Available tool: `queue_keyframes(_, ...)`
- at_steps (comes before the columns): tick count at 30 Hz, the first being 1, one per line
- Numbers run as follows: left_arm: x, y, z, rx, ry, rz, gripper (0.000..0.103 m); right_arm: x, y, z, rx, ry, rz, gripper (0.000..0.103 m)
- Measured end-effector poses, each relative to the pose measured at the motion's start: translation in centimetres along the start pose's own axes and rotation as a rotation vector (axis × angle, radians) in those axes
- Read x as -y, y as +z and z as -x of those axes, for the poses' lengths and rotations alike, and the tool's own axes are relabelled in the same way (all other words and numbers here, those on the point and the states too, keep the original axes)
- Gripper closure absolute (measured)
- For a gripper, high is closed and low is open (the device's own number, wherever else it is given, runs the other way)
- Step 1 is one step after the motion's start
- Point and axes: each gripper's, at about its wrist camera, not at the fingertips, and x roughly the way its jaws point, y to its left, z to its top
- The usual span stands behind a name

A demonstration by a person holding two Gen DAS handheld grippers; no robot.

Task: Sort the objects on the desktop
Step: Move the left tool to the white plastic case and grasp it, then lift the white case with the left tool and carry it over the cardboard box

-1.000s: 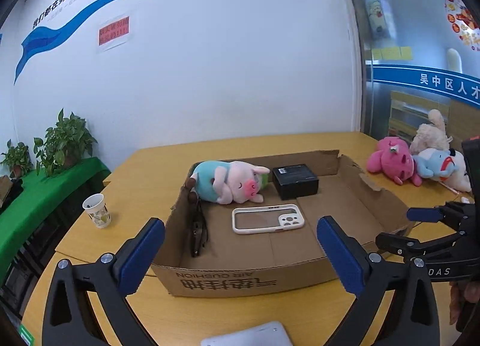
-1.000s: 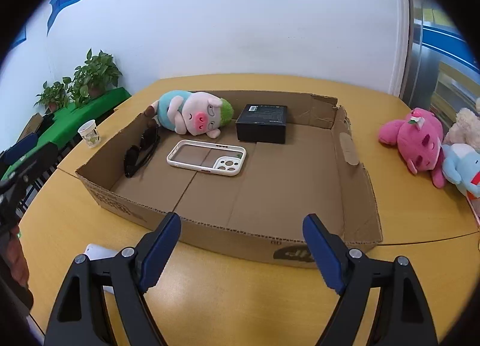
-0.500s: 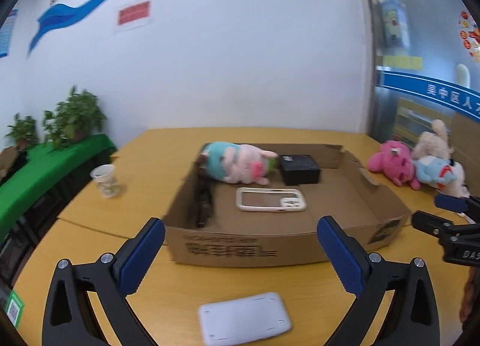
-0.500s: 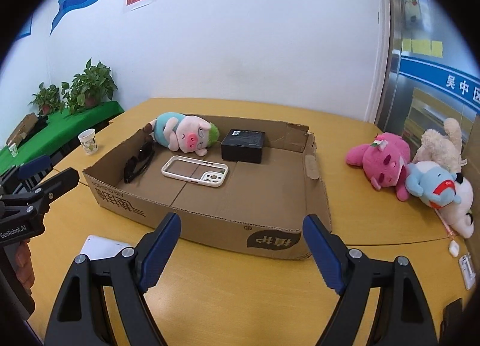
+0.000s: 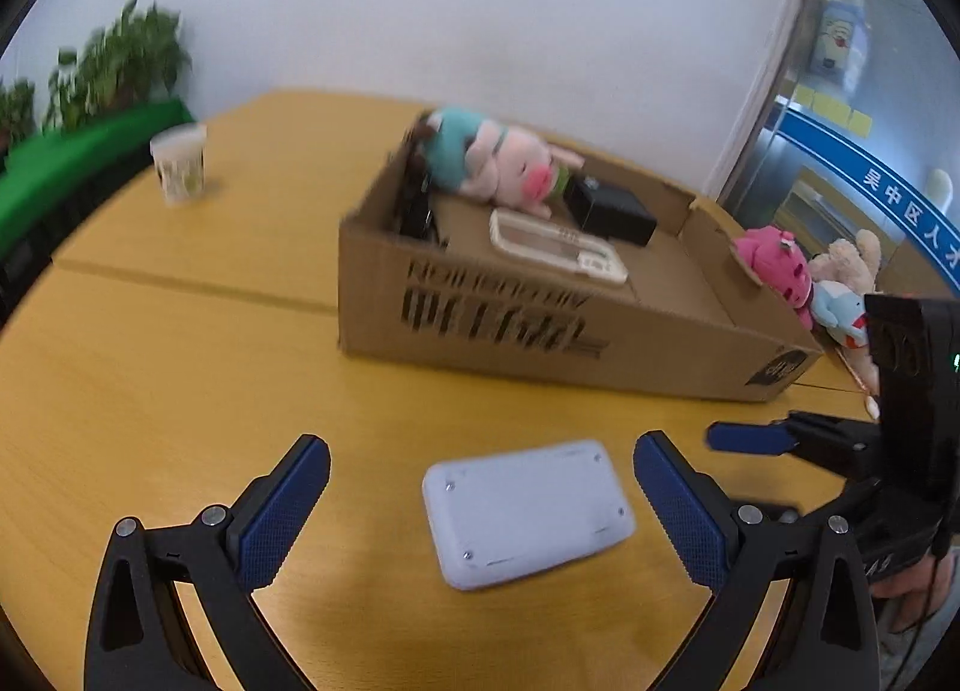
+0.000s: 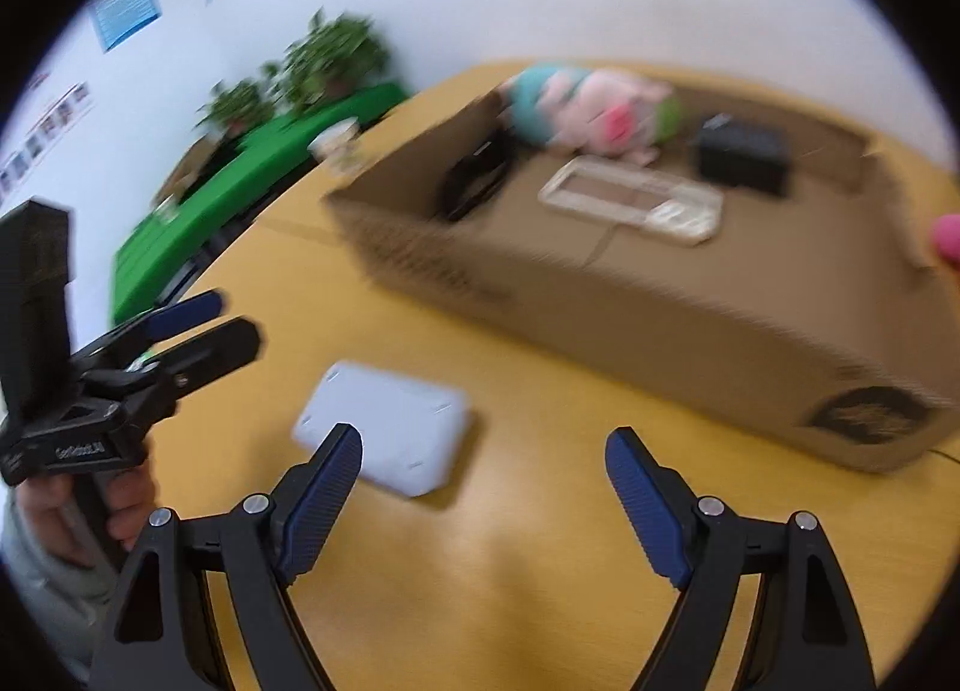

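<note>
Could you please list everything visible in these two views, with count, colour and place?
cardboard box: 1, brown, on table
pig plush: 1, pink and teal, in box
black box: 1, in box
phone case: 1, white, in box
dark item: 1, black, in box by left wall
flat device: 1, white, on table before box
paper cup: 1, white, on table left
plush toys: 3, pink, beige, blue, right of box
plants: green, behind table
table: 1, yellow wood
left gripper: 1, open
right gripper: 1, open
</note>
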Motion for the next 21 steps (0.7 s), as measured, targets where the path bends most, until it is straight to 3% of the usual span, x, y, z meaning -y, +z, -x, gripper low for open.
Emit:
queue_keyframes(4, -1.3, -0.8, -2.7, -0.092, -0.059, 0.045, 0.008, -1.0, -0.8, -3.7, -0.086, 0.043, 0.037, 0.02)
queue_keyframes(6, -1.4, -1.3, -3.9, -0.15, -0.081, 0.055, 0.022, -1.4, -1.5, -4.8, -0.114, 0.065, 0.061, 0.019)
queue_keyframes(8, -1.2, -1.9, -5.3, -0.212, -0.091, 0.064, 0.029, -2.1, -2.0, -4.7, -0.101, 0.058, 0.129, 0.019)
queue_keyframes(14, 0.9, -1.9, -5.8, -0.226, -0.116, 0.009, 0.045, -3.4, -2.8, -4.6, -0.097, 0.013, 0.237, 0.021)
queue_keyframes(17, 1.5, -1.9, -5.9, -0.228, -0.129, 0.015, 0.047, -3.2, -3.3, -4.0, -0.095, -0.041, 0.271, 0.041)
queue_keyframes(19, 2.0, -2.0, -6.2, -0.239, -0.158, 0.011, 0.05, -2.3, -3.6, -3.2, -0.101, -0.035, 0.255, 0.049)
queue_keyframes(21, 2.8, -2.2, -6.5, -0.259, -0.211, 0.003, 0.055, -1.0, -4.7, -1.9, -0.103, -0.026, 0.234, 0.05)
